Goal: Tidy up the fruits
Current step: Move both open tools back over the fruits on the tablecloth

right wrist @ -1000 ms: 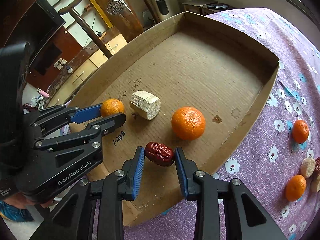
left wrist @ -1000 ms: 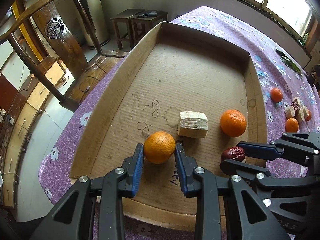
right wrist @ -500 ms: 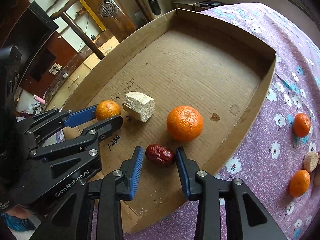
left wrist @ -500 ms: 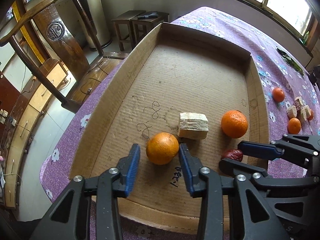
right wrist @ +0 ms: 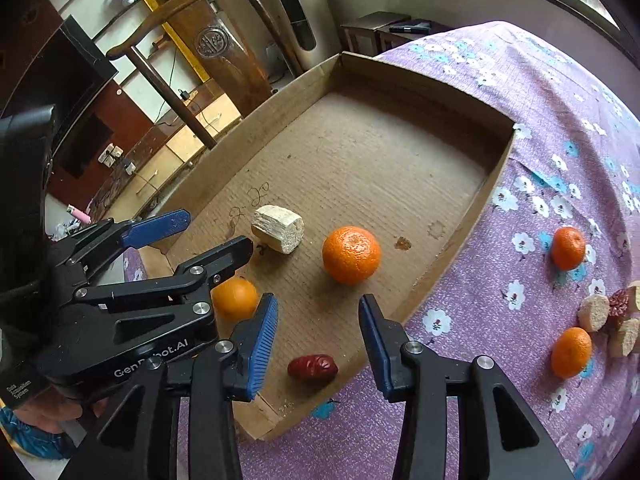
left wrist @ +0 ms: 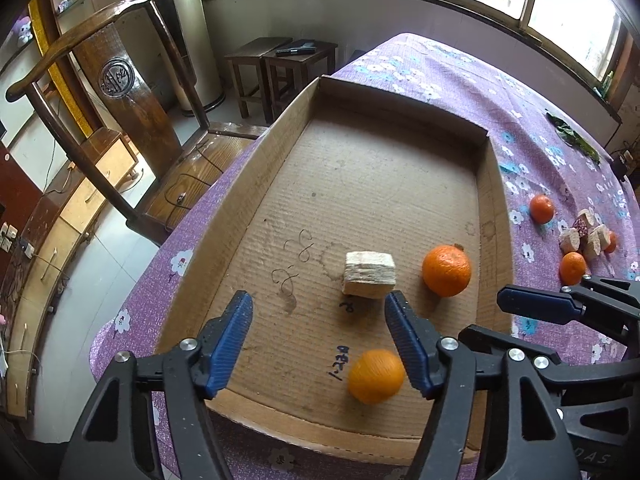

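Both claws stand apart, gripping nothing. In the cardboard tray (right wrist: 460, 216), the red date (right wrist: 313, 369) lies below the right gripper (right wrist: 318, 344), long axis crosswise. The small mandarin (left wrist: 376, 376), blurred and perhaps rolling, sits near the left gripper (left wrist: 320, 340)'s right finger. Remaining fruit lies right on the tablecloth (right wrist: 520, 400); the right gripper is nearer. Readable: "GenRobot.AI".

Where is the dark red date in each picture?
Left wrist view: the red date is not visible; the right claw covers that corner of the cardboard tray.
Right wrist view: the red date lies low in the middle, between the open right claw's fingers, on the tray floor.
Shared landmark: the big orange beside the pale sugarcane chunk.
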Motion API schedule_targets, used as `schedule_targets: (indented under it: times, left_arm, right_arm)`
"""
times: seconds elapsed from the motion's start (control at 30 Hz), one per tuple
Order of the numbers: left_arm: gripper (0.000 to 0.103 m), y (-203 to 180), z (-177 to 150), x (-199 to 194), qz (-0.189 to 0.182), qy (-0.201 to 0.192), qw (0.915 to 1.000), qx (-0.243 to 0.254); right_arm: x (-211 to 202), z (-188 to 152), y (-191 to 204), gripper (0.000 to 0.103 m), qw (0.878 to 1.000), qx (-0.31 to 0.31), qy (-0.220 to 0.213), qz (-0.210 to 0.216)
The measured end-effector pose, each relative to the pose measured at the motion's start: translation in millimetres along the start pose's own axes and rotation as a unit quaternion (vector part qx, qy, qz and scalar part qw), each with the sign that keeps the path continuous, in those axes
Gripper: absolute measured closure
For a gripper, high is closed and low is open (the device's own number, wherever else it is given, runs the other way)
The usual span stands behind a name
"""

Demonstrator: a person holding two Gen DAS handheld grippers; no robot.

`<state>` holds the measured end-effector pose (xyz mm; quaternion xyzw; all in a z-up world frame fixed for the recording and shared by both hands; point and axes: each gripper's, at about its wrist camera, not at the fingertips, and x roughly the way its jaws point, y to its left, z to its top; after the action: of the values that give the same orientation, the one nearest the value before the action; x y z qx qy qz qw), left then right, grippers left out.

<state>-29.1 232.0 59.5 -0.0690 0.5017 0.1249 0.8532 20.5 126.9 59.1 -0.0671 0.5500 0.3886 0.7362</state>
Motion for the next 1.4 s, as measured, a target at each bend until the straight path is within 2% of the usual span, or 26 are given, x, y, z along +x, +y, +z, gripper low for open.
schedule_targets:
  times: [0.27,0.5,0.87,1.2,1.4]
  left_arm:
    - [0.021,-28,9,-12,-0.029,-0.016,0.9993,0.017]
    - [0.021,-73,13,-15,-0.067,-0.016,0.9961,0.055]
    - [0.019,-146,5,-13,-0.117,0.002,0.9861,0.118]
    - [0.019,-203,-1,3,-0.161,0.02,0.9753,0.15]
    - [0.019,-228,3,16,-0.168,0.016,0.973,0.158]
  right_arm:
    - [-33,-17,-27,0.051,0.999,0.031,-0.027,-0.021]
    - [-55,-49,-70,0.049,0.994,0.092,-0.028,-0.052]
    - [-91,-105,-147,0.049,0.977,0.189,-0.037,-0.094]
    - [-105,-132,-171,0.049,0.973,0.209,-0.034,-0.097]
    - [-111,-138,-184,0.049,0.972,0.213,-0.038,-0.095]
